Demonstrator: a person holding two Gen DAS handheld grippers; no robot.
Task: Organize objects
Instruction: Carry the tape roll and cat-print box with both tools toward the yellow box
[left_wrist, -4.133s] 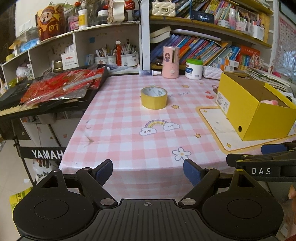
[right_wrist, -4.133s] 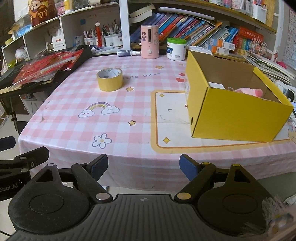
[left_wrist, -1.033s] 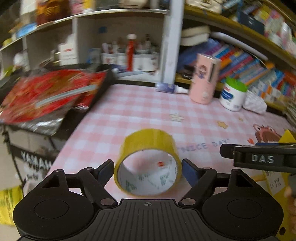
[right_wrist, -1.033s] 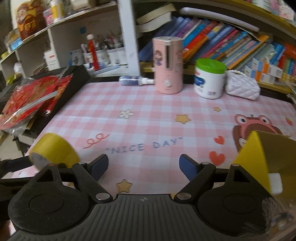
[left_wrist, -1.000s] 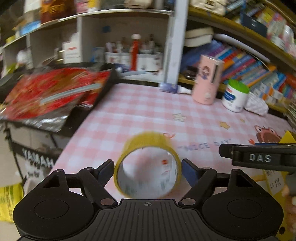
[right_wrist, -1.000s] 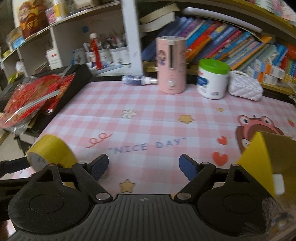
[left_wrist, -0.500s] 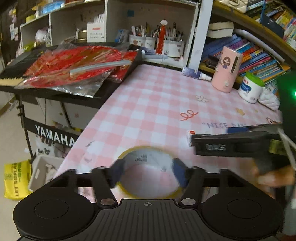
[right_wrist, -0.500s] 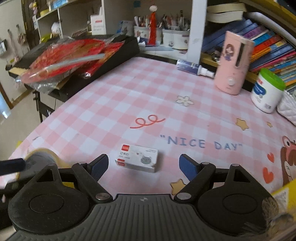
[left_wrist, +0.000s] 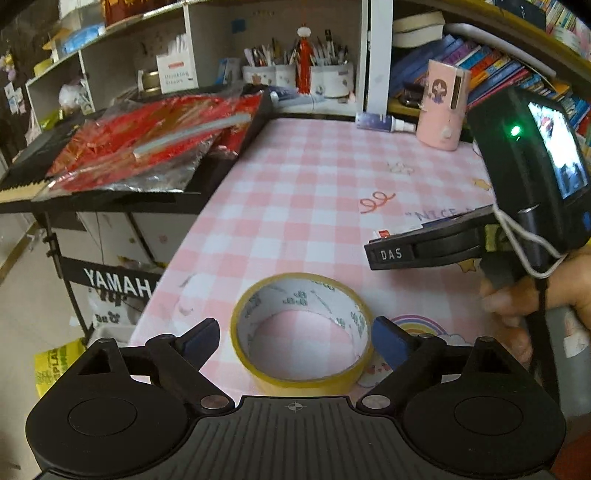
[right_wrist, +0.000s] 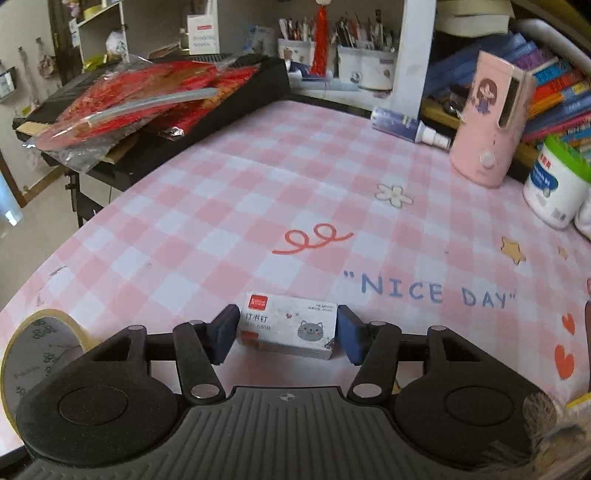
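A yellow tape roll (left_wrist: 301, 328) lies flat on the pink checked tablecloth (left_wrist: 314, 192) near its left front edge, between the fingers of my open left gripper (left_wrist: 295, 338), which do not touch it. The roll also shows at the lower left of the right wrist view (right_wrist: 37, 339). A small white staple box with a cat picture (right_wrist: 288, 328) lies on the cloth between the blue pads of my right gripper (right_wrist: 288, 334); the pads stand close to its ends, contact unclear. The right gripper also shows in the left wrist view (left_wrist: 391, 253), over the box.
A black keyboard with red foil packets (left_wrist: 147, 151) borders the table on the left. A pink dispenser (right_wrist: 491, 122), a spray bottle (right_wrist: 410, 127) and a green-lidded jar (right_wrist: 557, 184) stand at the back by the bookshelf. The floor drops off left of the table edge.
The left gripper opened and released the tape roll, which now lies flat on the cloth. The right gripper moved forward and down so the staple box sits between its narrowed pads.
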